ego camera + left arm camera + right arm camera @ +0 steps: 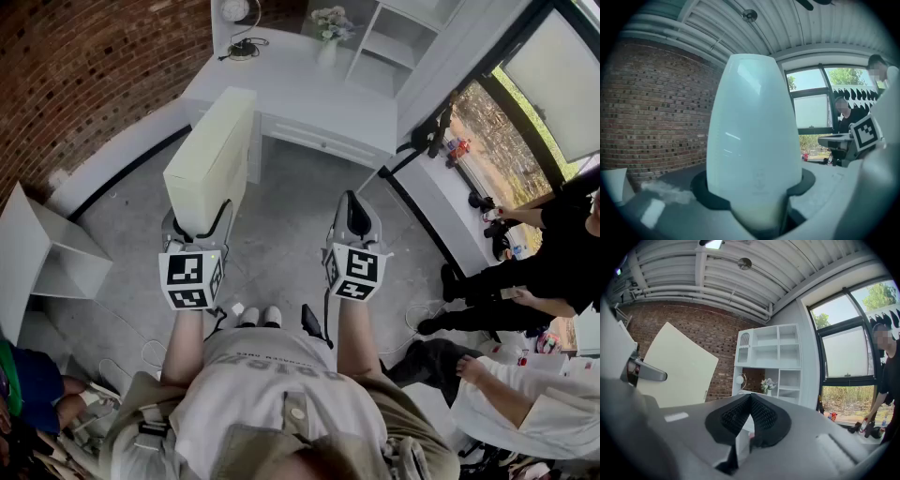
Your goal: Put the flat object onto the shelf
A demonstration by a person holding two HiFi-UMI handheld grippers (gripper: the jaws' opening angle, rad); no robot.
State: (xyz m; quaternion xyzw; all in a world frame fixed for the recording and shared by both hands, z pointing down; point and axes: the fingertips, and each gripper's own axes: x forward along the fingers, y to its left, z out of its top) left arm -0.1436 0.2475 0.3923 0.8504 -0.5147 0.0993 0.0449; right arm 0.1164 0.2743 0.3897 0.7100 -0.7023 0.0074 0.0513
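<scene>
Grey concrete floor (281,234) under my shoes, and just above it both claws are held out in front of me. My left claw (199,228) is pinching the flat cream-coloured rectangular board (212,150) by its lower end, one jaw on each face. The board stands up and leans away from me, towards the desk. I reckon gripping it low leaves the far end free to go in first at a shelf.

My right claw (352,208) is pressed together with nothing in it, level beside the left. My guess is it's spare, ready to steady the board. So the board is up in the air, not on any shelf yet.

Beyond it sits the long white desk (309,98), then the tall white open shelf unit (398,42) by the red brick wall (84,66).

Annoying bits: the left gripper view is nearly all board, so the pad contact is covered and nothing ahead shows. The head view cuts off the shelf unit's top. I can't tell which compartment is meant, and there's a small white open shelf (56,258) on the floor at left too.
</scene>
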